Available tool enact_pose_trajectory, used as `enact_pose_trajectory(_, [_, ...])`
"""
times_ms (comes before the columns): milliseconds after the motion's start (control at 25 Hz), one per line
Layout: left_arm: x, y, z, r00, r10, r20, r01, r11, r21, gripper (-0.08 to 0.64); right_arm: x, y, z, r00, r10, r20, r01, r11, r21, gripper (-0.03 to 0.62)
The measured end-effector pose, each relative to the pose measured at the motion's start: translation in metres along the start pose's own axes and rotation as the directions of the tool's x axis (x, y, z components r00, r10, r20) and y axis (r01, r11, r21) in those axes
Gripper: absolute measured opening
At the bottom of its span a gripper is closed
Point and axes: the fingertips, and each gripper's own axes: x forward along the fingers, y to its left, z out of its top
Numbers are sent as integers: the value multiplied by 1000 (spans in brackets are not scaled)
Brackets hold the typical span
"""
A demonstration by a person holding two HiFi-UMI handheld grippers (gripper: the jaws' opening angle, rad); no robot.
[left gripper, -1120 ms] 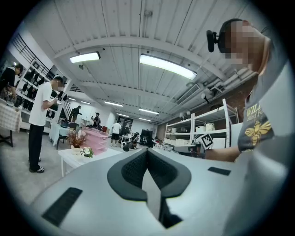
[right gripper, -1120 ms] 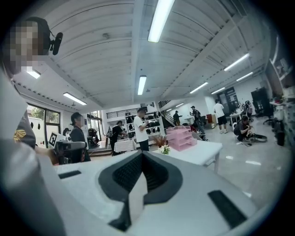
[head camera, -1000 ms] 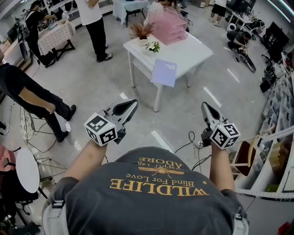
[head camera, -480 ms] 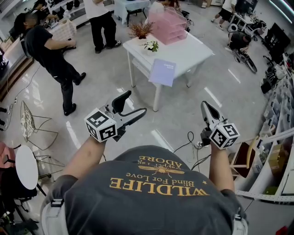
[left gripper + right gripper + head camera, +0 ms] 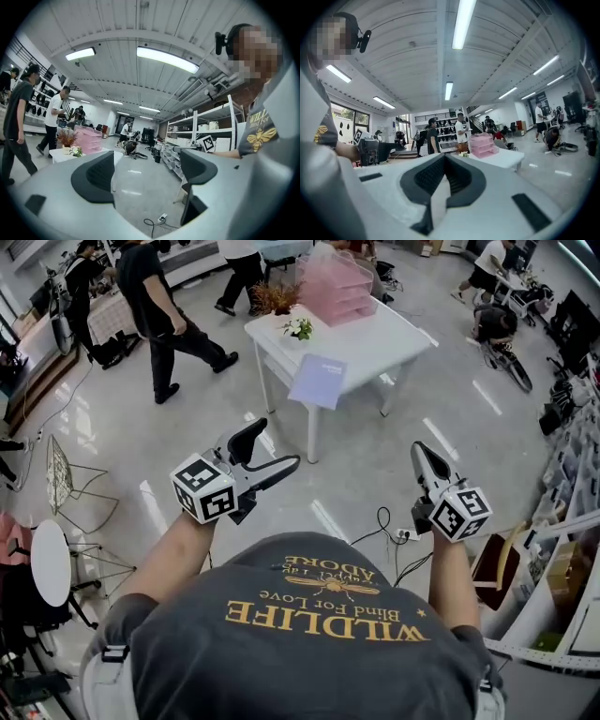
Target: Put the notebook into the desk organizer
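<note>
Jaws on the left gripper are opening wide, with nothing between them. Ahead and well apart, the notebook lies at the near corner of the table, seemingly overhanging its edge, its long side running away from the person. The left gripper is the nearer one. The pink organizer stands at the far side, with open floor between. The right gripper is closed and empty.

Lilac notebook at white table near edge, pink desk organizer behind, left claw opening, empty
</note>
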Motion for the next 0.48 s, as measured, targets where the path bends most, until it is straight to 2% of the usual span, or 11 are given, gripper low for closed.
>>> enact_pose_trajectory(240, [25,-8,-3,1000,5,-18,-5,1000,-9,433,-2,-29,1,1000,7,10,-7,1000,13,0])
enact_pose_trajectory(480, [40,38,-4,1000,6,-17,-6,999,-35,433,39,-45,-2,1000,-4,-2,4,1000,23,0])
